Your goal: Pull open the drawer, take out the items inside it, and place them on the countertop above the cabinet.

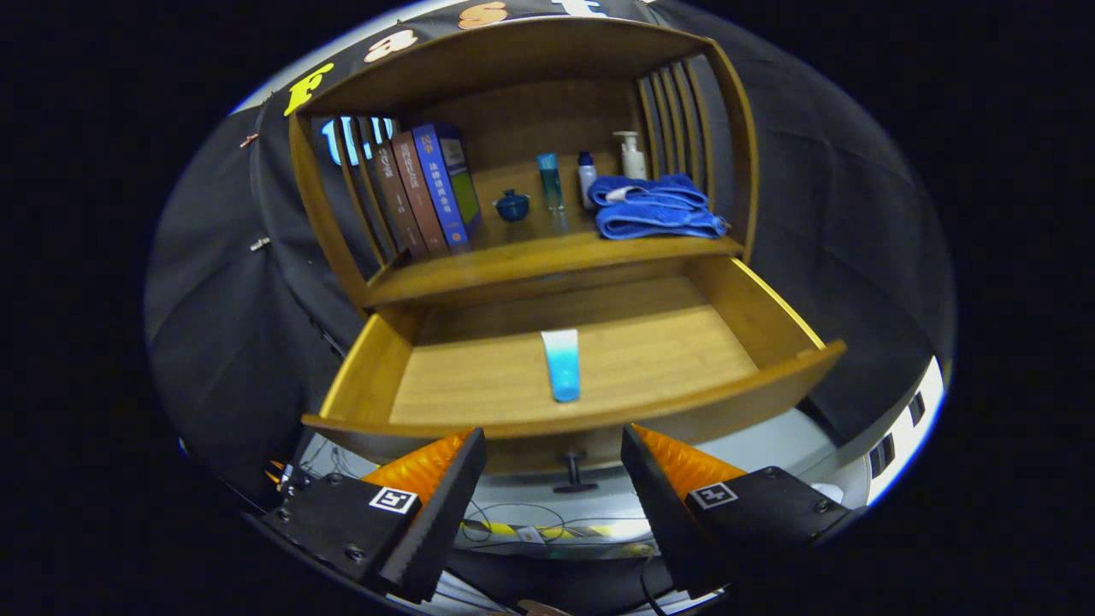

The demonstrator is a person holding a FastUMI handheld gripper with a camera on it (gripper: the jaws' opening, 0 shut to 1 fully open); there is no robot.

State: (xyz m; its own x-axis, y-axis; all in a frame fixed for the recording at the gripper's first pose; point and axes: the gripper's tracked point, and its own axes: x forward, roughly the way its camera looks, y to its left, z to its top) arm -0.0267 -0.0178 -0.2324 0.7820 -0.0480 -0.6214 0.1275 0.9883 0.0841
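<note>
Tube (561, 365) in open drawer (774, 312), tool (553, 479) spread before it; books (428, 188) left on countertop (513, 257)

We count one drawer (599, 359) with one tube (561, 364) in it. On the countertop (530, 257) above the drawer: four books (428, 192), one jar (511, 205), three bottles (587, 178), one towel (654, 208). One gripper (552, 492), two fingers (440, 505) spread apart, empty.

Leaning books (423, 192) stand at the shelf's nine o'clock end; a small blue lidded pot (512, 205) sits beside them. Toward three o'clock: a teal tube (549, 181), a blue-capped bottle (586, 180), a pump dispenser (632, 155), folded blue towels (654, 208).
</note>
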